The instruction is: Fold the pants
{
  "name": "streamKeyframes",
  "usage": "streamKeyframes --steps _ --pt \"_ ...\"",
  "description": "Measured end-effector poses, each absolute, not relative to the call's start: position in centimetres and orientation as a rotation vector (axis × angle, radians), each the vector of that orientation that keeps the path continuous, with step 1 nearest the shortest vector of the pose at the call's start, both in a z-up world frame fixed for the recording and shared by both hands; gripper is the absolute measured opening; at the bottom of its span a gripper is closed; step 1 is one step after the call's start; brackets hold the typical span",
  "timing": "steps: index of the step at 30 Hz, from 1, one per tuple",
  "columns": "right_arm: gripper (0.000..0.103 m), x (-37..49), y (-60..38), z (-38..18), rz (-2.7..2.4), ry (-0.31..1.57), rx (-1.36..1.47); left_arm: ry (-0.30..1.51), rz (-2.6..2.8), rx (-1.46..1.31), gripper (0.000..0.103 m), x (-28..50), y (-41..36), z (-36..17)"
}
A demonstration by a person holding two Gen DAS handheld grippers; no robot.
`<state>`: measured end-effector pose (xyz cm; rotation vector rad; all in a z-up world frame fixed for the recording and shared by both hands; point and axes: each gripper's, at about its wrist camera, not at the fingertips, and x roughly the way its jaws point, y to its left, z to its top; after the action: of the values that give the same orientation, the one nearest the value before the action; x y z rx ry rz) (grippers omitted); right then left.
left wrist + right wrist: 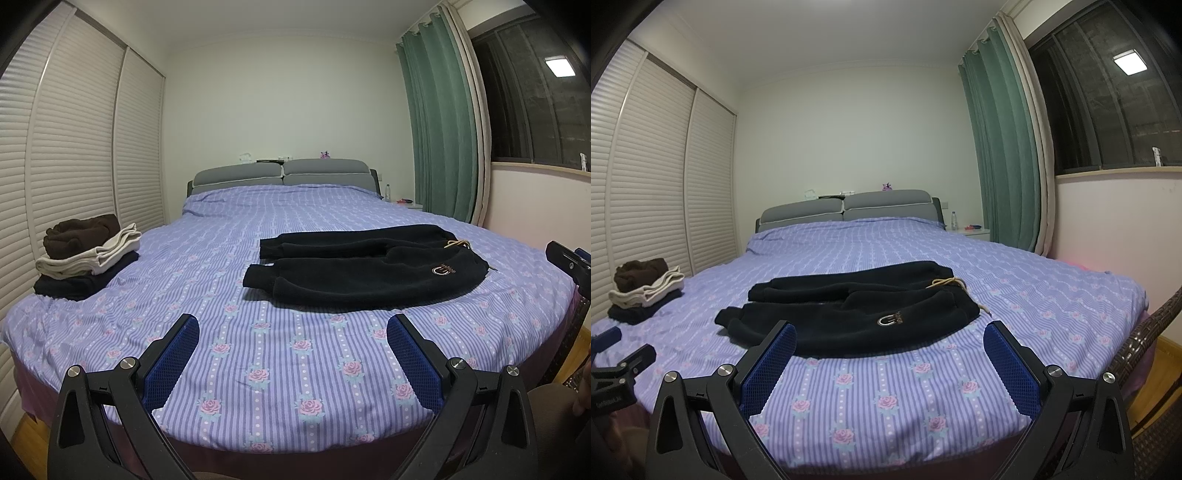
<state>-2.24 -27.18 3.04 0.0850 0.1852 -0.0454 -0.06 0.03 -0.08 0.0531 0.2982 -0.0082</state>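
Observation:
Black fleece pants point(365, 271) lie flat on the bed, legs pointing left, waistband with a tan drawstring point(458, 243) at the right. They also show in the right wrist view point(849, 314). My left gripper point(293, 330) is open and empty, above the bed's near edge, short of the pants. My right gripper point(890, 336) is open and empty, its left fingertip close to the pants' near leg; whether it touches I cannot tell. The right gripper's tip shows at the left view's right edge point(565, 258); the left gripper shows at the right view's left edge point(624, 358).
The bed point(236, 254) has a purple striped floral sheet. A stack of folded clothes point(86, 254) sits at its left edge, also in the right wrist view point(646, 291). Louvred wardrobe doors point(66, 147) stand left. Green curtain point(439, 122) and window stand right. A wicker chair point(1137, 347) is at right.

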Motion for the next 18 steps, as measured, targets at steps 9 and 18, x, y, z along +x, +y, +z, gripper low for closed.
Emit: streamKeyframes --steps 9,18 --pt "0.102 -2.5 -27.2 3.7 -0.049 0.167 0.083 0.244 -0.011 0.034 0.103 -1.0 0.2 1.4" --pt "0.102 -2.8 -27.6 4.5 -0.056 0.157 0.108 0.254 -0.006 0.017 0.103 -1.0 0.1 2.4"
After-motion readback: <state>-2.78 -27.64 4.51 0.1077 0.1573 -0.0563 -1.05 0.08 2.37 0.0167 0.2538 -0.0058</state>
